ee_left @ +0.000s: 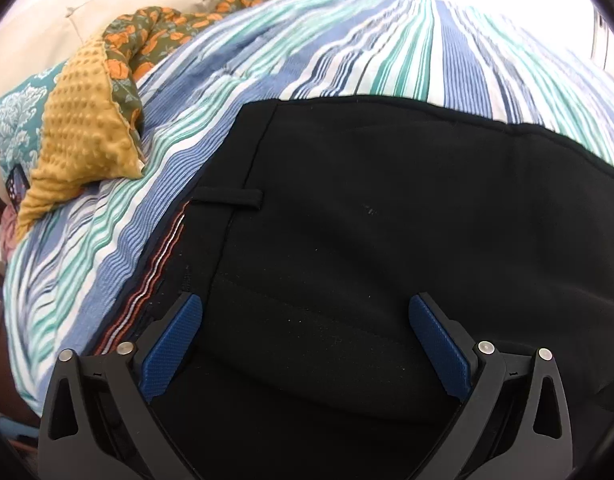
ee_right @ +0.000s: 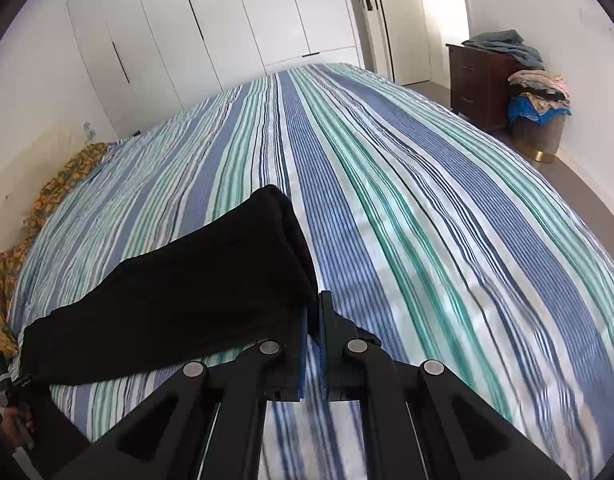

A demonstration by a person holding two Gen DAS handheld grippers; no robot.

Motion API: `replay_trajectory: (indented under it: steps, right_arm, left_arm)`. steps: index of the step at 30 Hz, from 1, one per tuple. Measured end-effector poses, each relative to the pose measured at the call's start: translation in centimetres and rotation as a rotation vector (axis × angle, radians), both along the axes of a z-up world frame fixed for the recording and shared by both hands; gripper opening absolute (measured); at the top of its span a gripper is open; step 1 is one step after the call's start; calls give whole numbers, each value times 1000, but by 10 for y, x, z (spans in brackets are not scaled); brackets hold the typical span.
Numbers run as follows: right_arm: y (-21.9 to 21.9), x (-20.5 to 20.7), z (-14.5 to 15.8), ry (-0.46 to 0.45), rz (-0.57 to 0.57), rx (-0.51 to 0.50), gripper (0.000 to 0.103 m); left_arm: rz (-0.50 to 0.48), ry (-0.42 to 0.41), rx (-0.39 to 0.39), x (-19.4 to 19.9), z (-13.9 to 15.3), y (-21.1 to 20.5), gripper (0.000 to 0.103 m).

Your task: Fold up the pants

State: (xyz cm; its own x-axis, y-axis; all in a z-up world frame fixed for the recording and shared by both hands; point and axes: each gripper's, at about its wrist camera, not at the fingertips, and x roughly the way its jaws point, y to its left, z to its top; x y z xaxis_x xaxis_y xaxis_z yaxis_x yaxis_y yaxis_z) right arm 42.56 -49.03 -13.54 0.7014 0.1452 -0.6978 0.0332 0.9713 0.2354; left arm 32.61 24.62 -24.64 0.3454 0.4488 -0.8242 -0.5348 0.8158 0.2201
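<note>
Black pants (ee_left: 367,208) lie on the striped bedspread (ee_left: 347,48). Their waistband and a belt loop (ee_left: 231,199) show in the left wrist view. My left gripper (ee_left: 305,302) hovers open over the waist part, its blue pads (ee_left: 171,348) wide apart with nothing pinched. In the right wrist view the leg end of the pants (ee_right: 211,284) stretches left from my right gripper (ee_right: 315,308). That gripper is shut, with the edge of the black cloth caught at its tips and draped over the left finger.
A mustard dotted blanket (ee_left: 83,128) and floral bedding (ee_left: 155,36) lie at the bed's head. White closet doors (ee_right: 211,20) stand beyond the bed. A dark dresser (ee_right: 479,80) and a full laundry basket (ee_right: 539,120) stand at the right wall. A hand (ee_right: 15,428) shows at lower left.
</note>
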Motion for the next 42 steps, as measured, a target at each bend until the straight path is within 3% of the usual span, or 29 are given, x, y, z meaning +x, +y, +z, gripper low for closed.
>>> replay_trajectory:
  steps: [4,7,9,12,14,20,23,26,29,31,34,39,42]
  right_arm:
    - [12,-97,-12,-7,-112,45,5]
    - [-3,-140,-31,69,-278,133,6]
    - [-21,-158,-37,98,-406,159,15]
    - [-41,-174,-28,38,-553,113,33]
    - [-45,-176,-24,14,-570,107,60]
    - [-35,-173,-17,-41,-478,113,71]
    - [-53,-188,-14,-129,-500,250,72]
    - [-86,-221,-16,-242,-628,428,75]
    - [-102,-238,-25,-238,-716,523,78]
    - [-97,-233,-29,-186,-693,540,77]
    - [-63,-210,-26,-82,-521,546,77]
    - [32,-185,-55,148,-211,843,77]
    - [66,-175,-78,222,-231,816,77]
  left_arm:
    - [58,72,-19,1,15,-4,102]
    - [79,77,-4,-7,23,-19,102]
    - [69,70,22,-15,28,-31,102]
    - [68,65,63,-29,34,-48,102]
    - [55,61,48,-35,34,-56,102]
    - [-47,53,24,-46,34,-95,102]
    - [-104,6,-48,-55,40,-116,102]
    - [-169,-63,-104,-70,51,-137,102]
    - [-233,-116,-124,-86,52,-150,102]
    - [-268,-118,-136,-92,44,-154,102]
    - [-276,-101,-166,-99,27,-152,102]
    - [-264,-149,-212,-110,18,-142,102]
    - [-272,-152,-219,-110,19,-140,102]
